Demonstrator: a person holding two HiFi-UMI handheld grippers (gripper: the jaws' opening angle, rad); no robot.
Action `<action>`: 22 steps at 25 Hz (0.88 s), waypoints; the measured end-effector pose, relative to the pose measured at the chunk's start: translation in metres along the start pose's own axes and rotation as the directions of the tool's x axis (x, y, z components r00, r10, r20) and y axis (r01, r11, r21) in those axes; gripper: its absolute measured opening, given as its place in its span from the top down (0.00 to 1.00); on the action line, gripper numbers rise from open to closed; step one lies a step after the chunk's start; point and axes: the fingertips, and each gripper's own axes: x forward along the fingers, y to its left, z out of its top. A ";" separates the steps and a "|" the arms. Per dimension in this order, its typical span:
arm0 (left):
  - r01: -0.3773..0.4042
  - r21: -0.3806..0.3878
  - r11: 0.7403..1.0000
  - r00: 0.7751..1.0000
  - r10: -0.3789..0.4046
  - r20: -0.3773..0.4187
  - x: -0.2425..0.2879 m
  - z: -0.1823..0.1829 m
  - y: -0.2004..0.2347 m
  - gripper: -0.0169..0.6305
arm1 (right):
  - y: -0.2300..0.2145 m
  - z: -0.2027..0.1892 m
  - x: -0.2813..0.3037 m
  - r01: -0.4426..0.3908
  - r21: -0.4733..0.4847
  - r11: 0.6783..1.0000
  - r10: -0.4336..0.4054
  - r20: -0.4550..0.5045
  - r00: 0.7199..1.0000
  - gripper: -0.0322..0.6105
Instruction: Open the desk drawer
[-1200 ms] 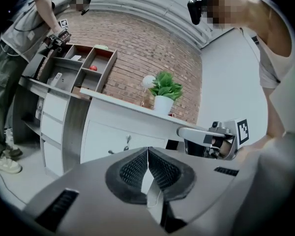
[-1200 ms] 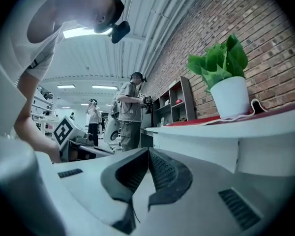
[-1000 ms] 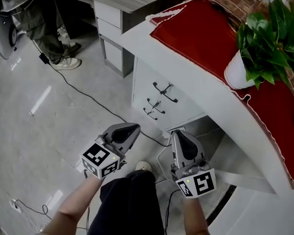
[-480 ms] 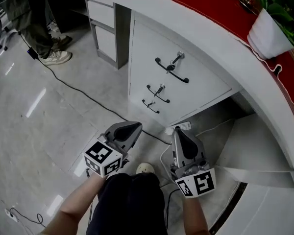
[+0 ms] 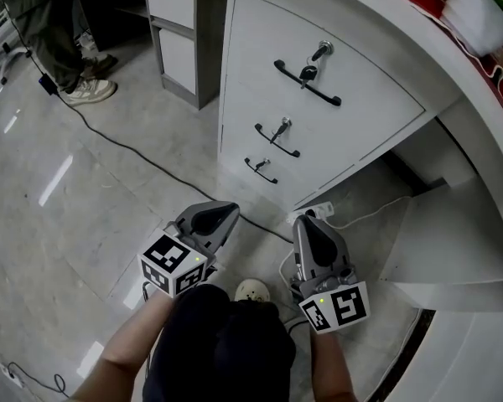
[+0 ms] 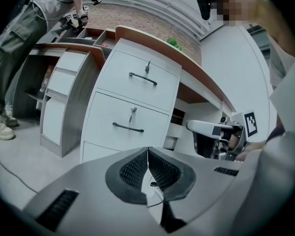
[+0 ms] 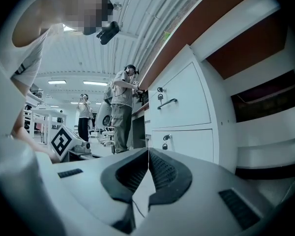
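White desk drawer (image 5: 260,36) faces outward, shut, black handle (image 5: 307,84) running level.

Drawer unit (image 5: 318,132) under desk (image 5: 407,33), left gripper (image 5: 222,217) beside right gripper (image 5: 304,225), before it

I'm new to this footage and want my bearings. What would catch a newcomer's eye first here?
The white three-drawer cabinet under the white curved desk fills the head view's upper middle, each drawer with a black bar handle and a key in its lock. Below it, over the grey floor, the left gripper and right gripper point towards it, both shut and empty.
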 end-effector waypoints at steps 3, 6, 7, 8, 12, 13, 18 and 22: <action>0.003 0.004 1.000 1.000 -0.003 0.009 0.000 -0.009 -0.002 0.96 | 0.003 -0.009 -0.003 0.008 -0.012 1.000 -0.008 -0.003 1.000 0.92; 0.003 0.006 1.000 1.000 -0.003 0.022 0.004 -0.014 -0.003 0.96 | 0.003 -0.016 -0.006 0.019 -0.018 1.000 -0.019 0.000 1.000 0.92; 0.004 0.007 1.000 1.000 -0.005 0.027 0.006 -0.016 -0.003 0.96 | 0.003 -0.019 -0.007 0.026 -0.019 1.000 -0.025 0.004 1.000 0.92; 0.007 0.010 1.000 0.999 -0.008 0.032 0.007 -0.018 -0.004 0.96 | 0.004 -0.021 -0.008 0.031 -0.021 0.999 -0.031 0.007 0.999 0.92; 0.029 0.022 0.999 0.999 -0.030 0.045 0.008 -0.030 -0.011 0.96 | 0.009 -0.035 -0.014 0.045 -0.031 0.998 -0.045 0.015 0.999 0.92; 0.034 0.023 0.999 0.998 -0.035 0.046 0.008 -0.033 -0.012 0.96 | 0.010 -0.038 -0.015 0.049 -0.029 0.998 -0.049 0.016 0.999 0.92; 0.046 -0.032 0.998 0.997 -0.044 0.056 0.008 -0.044 -0.014 0.96 | 0.016 -0.053 -0.019 0.065 -0.010 0.998 -0.065 -0.002 0.998 0.92; 0.074 -0.228 0.971 0.993 -0.049 0.111 0.015 -0.051 -0.002 0.96 | 0.016 -0.064 -0.014 0.087 0.012 0.996 -0.087 -0.007 0.996 0.92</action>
